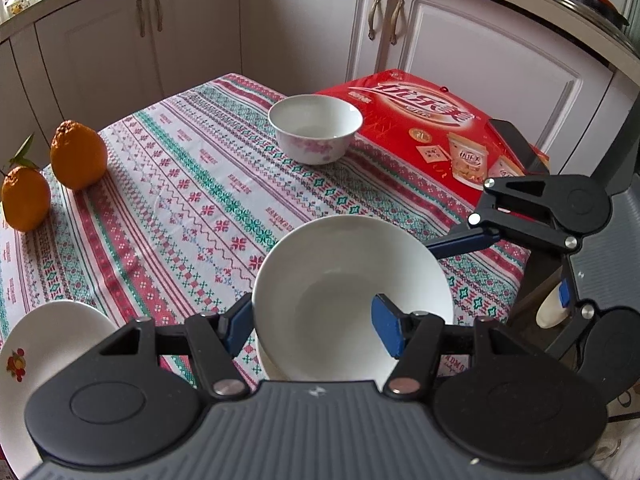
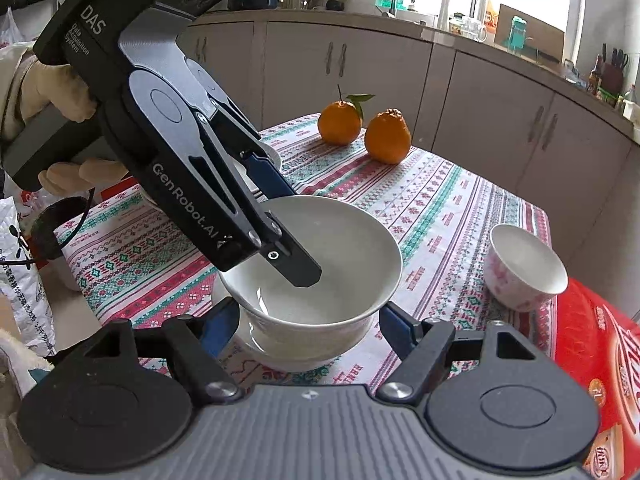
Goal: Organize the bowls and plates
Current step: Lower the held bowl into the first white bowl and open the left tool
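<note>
A large white bowl (image 1: 352,292) (image 2: 320,276) sits on the patterned tablecloth (image 1: 180,184), seemingly on a white dish under it. My left gripper (image 1: 312,328) straddles its near rim, one blue finger outside, one inside; the jaws look apart, not pinching. My right gripper (image 2: 310,320) is open, a finger on each side of the bowl's base. It shows at the right in the left wrist view (image 1: 480,232). A small white bowl with pink flowers (image 1: 316,128) (image 2: 524,268) stands further back. A white plate with a fruit print (image 1: 36,364) lies at the left.
Two oranges (image 1: 52,172) (image 2: 364,128) sit at the table's far left corner. A red gift box (image 1: 432,128) (image 2: 600,380) lies along the right side with a dark phone (image 1: 516,144) on it. White cabinets ring the table.
</note>
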